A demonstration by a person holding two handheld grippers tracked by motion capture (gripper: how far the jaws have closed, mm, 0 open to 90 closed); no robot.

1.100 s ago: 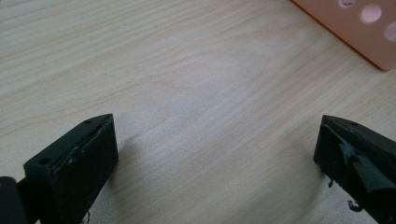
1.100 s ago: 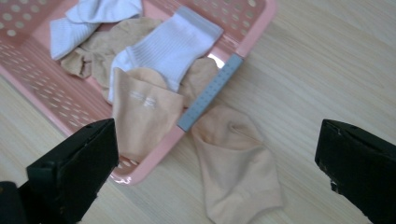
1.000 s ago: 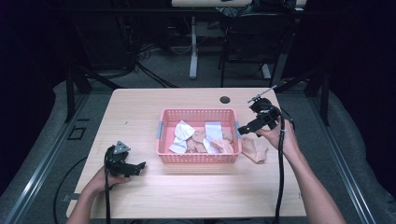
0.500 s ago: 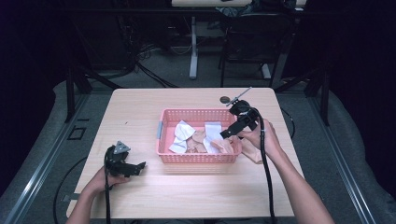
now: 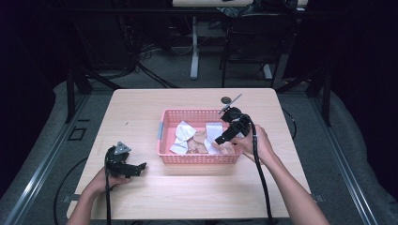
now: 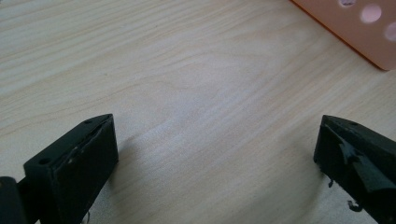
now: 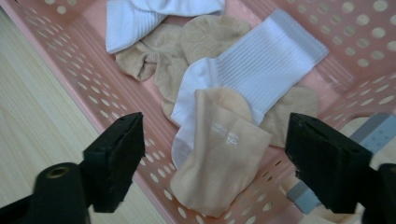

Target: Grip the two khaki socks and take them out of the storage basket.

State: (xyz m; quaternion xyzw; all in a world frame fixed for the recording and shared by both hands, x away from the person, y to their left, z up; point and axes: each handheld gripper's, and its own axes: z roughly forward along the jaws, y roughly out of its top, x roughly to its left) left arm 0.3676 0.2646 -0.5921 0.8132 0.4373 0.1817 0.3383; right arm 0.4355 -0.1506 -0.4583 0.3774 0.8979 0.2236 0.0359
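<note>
A pink perforated basket stands mid-table with white and beige socks in it. My right gripper reaches down into its right end. In the right gripper view its jaws have just been closing and still stand apart. A beige sock lies between them, with neither pad touching it. That sock rests on a white ribbed sock. My left gripper lies on the table at the near left, open over bare wood.
A small black round thing sits on the table behind the basket. A grey-edged piece of cloth lies just outside the basket's right wall. The basket's corner is ahead of the left gripper. Cables and table legs are on the floor beyond.
My right gripper has moved left and down, from beside the basket's right wall to over the socks inside it. The left gripper has stayed where it was.
</note>
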